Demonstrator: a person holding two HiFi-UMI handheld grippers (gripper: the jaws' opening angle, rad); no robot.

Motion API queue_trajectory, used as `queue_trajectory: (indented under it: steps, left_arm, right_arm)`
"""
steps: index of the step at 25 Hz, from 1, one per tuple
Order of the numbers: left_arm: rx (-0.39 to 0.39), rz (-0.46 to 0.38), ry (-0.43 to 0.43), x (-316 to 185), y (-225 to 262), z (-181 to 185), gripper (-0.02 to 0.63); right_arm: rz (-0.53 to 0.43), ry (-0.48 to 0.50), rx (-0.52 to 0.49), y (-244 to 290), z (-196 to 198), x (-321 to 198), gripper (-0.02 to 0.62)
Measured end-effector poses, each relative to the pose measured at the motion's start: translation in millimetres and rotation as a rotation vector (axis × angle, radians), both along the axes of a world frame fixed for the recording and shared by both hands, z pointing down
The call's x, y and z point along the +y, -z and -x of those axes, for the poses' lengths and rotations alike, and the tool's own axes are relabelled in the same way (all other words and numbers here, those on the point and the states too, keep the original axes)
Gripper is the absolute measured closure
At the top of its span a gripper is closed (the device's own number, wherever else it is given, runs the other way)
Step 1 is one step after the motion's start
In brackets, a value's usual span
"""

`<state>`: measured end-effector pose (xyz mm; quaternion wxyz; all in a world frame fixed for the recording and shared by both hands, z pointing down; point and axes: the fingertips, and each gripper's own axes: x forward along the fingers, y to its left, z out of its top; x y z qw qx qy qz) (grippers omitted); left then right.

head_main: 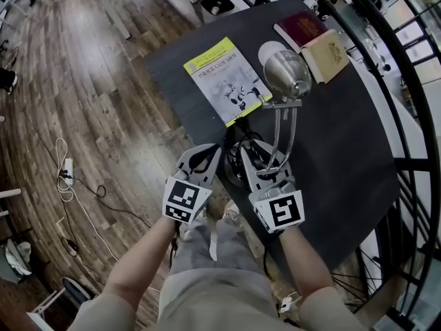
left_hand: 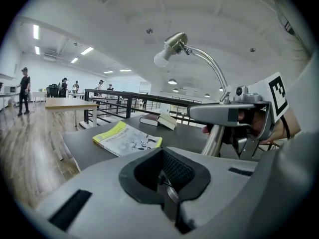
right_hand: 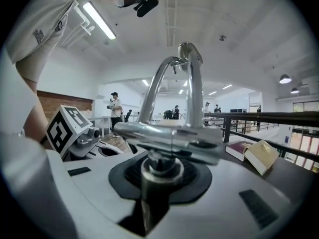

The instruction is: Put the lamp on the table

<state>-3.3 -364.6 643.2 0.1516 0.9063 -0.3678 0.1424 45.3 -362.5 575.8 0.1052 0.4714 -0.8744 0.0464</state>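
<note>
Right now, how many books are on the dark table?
3. A yellow book lies near the left edge of the table; a maroon book sits at the far end; a tan book lies right beside it, by the lamp. None appear hidden.

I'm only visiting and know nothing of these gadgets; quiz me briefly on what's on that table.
1. True or false: the right hand-held gripper grips the desk lamp by its stem.
2. The largest book has which cover colour? A) blue B) yellow-green C) orange
3. Fill in: at the table's far corner lie a tan book and a ____ one.
Key: 1 true; 2 B; 3 maroon book.
</note>
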Motion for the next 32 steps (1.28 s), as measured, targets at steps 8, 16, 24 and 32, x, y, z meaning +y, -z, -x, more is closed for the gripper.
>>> queue_trajectory:
  steps: [8, 16, 24, 32]
  left_arm:
    - [0.016, -0.049, -0.002, 12, 36, 7, 0.601]
    - [0.030, -0.086, -0.004, 26, 62, 11, 0.601]
    - [0.101, -0.051, -0.003, 38, 102, 10, 0.601]
    - [0.094, -0.127, -0.015, 52, 170, 13, 0.601]
  right_arm:
    - [0.030, 0.060, 0.057, 3, 5, 19, 0.442]
    - [0.101, -0.019, 0.104, 0, -17, 37, 0.383]
    - [0.150, -0.085, 0.098, 23, -49, 64, 0.380]
    - [0.096, -0.174, 0.061, 102, -78, 87, 0.382]
